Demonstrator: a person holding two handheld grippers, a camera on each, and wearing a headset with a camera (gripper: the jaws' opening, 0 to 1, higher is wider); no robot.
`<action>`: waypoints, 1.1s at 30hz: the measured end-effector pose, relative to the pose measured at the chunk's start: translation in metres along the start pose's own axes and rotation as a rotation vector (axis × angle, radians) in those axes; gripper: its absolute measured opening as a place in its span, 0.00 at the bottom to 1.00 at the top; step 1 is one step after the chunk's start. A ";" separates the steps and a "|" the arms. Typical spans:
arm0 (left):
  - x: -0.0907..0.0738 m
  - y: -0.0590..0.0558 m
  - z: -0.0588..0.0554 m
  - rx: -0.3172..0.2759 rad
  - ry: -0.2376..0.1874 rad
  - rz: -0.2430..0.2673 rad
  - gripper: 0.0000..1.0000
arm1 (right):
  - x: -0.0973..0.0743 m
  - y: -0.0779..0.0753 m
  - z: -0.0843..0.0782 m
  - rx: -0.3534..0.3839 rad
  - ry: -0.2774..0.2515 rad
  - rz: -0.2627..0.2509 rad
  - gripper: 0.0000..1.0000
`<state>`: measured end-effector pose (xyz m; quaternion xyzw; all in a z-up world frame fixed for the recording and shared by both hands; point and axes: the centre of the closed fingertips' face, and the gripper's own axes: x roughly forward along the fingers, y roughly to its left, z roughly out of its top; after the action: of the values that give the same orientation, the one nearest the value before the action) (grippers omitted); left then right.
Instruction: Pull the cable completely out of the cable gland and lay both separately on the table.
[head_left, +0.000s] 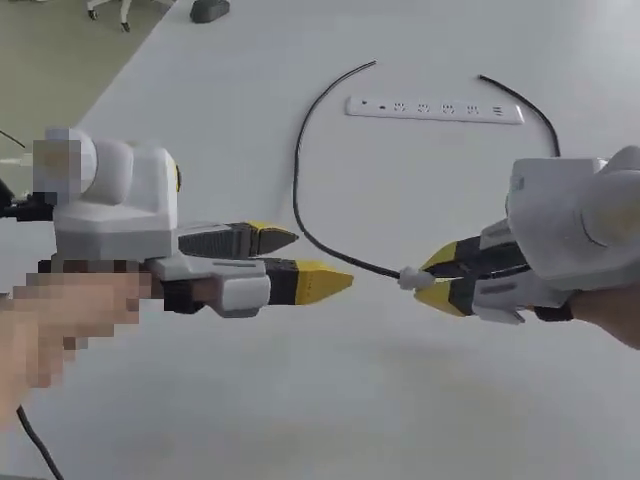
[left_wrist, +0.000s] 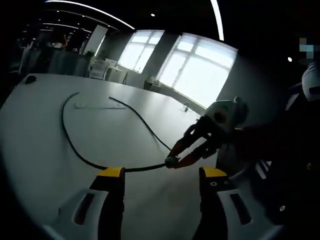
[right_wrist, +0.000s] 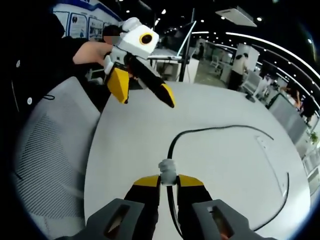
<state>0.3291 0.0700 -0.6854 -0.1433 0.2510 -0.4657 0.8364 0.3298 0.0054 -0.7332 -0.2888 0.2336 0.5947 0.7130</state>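
Right gripper view: my right gripper (right_wrist: 169, 182) clenches the white cable gland (right_wrist: 168, 171) above the table (right_wrist: 130, 150), anchoring it, while my left gripper (head_left: 325, 260) hovers released nearby, presumably to draw the black cable (head_left: 296, 190) out.

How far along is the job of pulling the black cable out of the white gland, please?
Nothing looks done yet. In hand: the right gripper is shut on the small white plastic cable gland, above the white table, with the thin black cable threaded through it. The left gripper hovers open and empty nearby. Left: grip the cable, pull it fully out, lay both down apart.
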 end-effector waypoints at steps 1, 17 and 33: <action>0.002 -0.005 0.001 -0.013 0.006 -0.020 0.59 | -0.002 0.002 0.002 -0.009 -0.010 0.002 0.07; 0.027 -0.029 0.000 0.026 0.079 -0.119 0.56 | -0.025 0.018 0.011 -0.060 -0.040 -0.017 0.07; 0.048 -0.048 -0.017 0.019 0.159 -0.217 0.43 | -0.033 0.029 0.019 -0.097 -0.078 -0.004 0.07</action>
<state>0.3067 0.0040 -0.6909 -0.1240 0.2950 -0.5657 0.7600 0.2946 -0.0013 -0.7009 -0.3001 0.1762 0.6146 0.7079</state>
